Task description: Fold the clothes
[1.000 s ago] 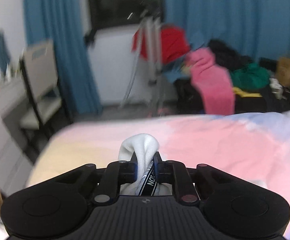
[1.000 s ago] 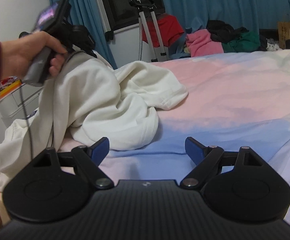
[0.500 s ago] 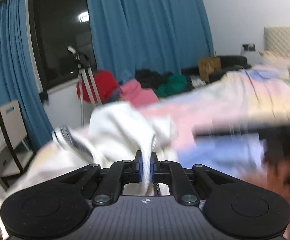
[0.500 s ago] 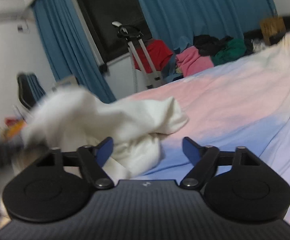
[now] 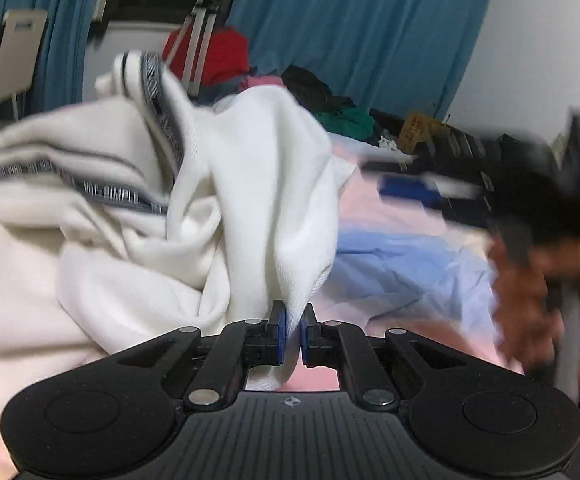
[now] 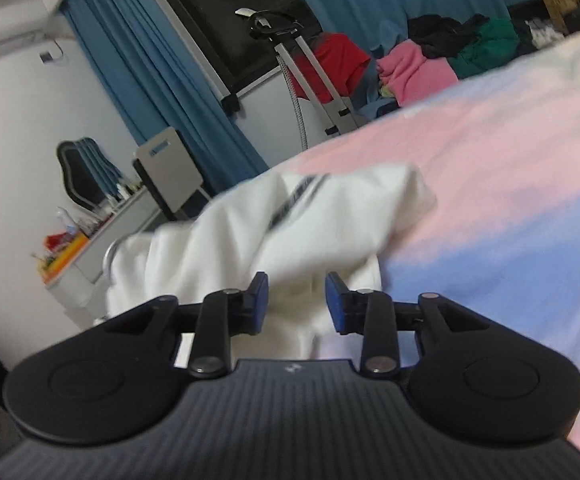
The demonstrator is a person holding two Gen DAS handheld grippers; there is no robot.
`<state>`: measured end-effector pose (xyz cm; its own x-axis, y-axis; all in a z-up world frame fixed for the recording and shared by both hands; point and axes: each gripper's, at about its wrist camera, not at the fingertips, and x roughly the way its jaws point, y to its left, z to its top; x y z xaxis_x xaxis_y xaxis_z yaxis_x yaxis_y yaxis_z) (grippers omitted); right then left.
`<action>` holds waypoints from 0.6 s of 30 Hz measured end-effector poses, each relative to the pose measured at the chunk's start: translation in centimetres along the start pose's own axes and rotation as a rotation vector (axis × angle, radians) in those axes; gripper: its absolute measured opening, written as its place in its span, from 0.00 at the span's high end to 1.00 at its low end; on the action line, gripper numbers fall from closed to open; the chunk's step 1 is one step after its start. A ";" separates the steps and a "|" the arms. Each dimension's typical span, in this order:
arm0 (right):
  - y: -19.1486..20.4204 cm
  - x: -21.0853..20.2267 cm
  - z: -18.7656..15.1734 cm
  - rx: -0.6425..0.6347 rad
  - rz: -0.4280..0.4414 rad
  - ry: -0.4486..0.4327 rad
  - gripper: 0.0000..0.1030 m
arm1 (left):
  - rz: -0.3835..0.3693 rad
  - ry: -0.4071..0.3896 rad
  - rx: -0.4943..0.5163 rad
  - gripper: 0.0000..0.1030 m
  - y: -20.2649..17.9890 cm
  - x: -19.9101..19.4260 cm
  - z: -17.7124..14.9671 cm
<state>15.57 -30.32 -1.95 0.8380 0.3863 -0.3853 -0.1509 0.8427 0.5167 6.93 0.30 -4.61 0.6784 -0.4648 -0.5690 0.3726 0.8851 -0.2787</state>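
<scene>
Risks first. The left gripper (image 5: 293,334) pinches only a thin edge of the white garment (image 5: 138,208); a hard pull could slip the cloth out, since the rest of it hangs bunched and heavy to the left. The garment is crumpled, its striped band (image 5: 158,92) twisted over the top, so a fold started now would likely trap wrinkles or fold the wrong layer. The right gripper (image 6: 297,300) points at a loose lump of the garment (image 6: 290,224); closing there may catch several layers rather than one hem. In the left view the right hand (image 5: 537,280) is blurred, so its exact aim is hard to judge. Both hands pulling apart too early could drag the garment off the bed (image 6: 489,184) edge at the left.

Fingers: the left ones are clenched on a fold of white cloth that runs up from between the pads. The right ones stand about half apart and have just been closing; white cloth shows in the gap, but the pads do not press on it and I can't tell if any fabric touches them.

The garment lies heaped on the bed's near left part, one edge lifted by the left gripper.
</scene>
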 end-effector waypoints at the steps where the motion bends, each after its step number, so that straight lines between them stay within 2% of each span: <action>1: 0.7 1.2 1.1 -0.017 0.006 0.004 0.43 | -0.012 0.002 -0.012 0.93 0.3 0.3 0.1; 3: 2.5 4.1 3.7 -0.066 0.007 0.006 0.39 | -0.033 0.004 -0.035 0.93 0.7 1.2 0.4; 6: 5.7 9.8 7.4 -0.177 -0.033 0.055 0.39 | -0.058 0.002 -0.043 0.93 1.4 2.6 0.8; 11: 8.0 21.1 10.8 -0.328 -0.191 0.272 0.40 | -0.106 -0.006 -0.046 0.93 2.3 4.8 1.2; 15: 8.5 28.0 10.1 -0.414 -0.278 0.483 0.42 | -0.150 -0.013 -0.063 0.93 3.4 6.4 1.6; 17: 8.8 29.2 9.1 -0.476 -0.311 0.532 0.61 | -0.171 -0.014 -0.068 0.93 3.8 7.1 1.8; 18: 8.8 29.3 8.8 -0.500 -0.330 0.525 0.85 | -0.180 -0.019 -0.070 0.93 4.0 7.4 2.0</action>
<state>43.40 -14.88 -1.90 0.5429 0.1089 -0.8327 -0.2594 0.9648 -0.0430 14.72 0.35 -8.42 0.6169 -0.6154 -0.4906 0.4447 0.7869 -0.4279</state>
